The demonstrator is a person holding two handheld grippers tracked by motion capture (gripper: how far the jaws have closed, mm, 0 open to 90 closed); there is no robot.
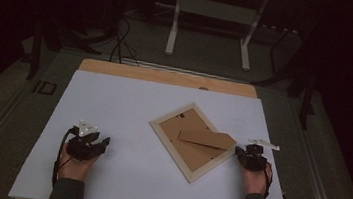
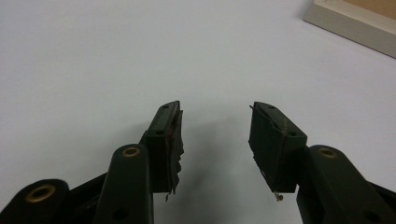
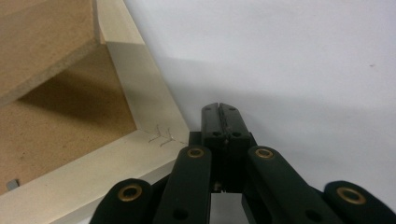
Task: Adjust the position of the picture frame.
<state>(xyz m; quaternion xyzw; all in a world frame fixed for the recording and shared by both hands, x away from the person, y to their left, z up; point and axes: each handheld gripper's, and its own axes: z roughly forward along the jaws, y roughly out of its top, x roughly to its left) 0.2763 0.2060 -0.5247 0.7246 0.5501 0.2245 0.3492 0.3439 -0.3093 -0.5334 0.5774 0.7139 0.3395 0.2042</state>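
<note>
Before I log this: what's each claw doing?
Left claw: open, holding nothing.
Right claw: shut, holding nothing, beside the picture frame corner.

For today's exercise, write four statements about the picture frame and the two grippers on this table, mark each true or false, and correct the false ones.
1. The picture frame lies back side up. True.
2. The right gripper has its jaws wide open. False: they are shut, with nothing between them.
3. The left gripper is open over bare white table. True.
4. The left gripper grips the frame's corner. False: it is well apart from the frame; the right gripper sits beside a corner.
</note>
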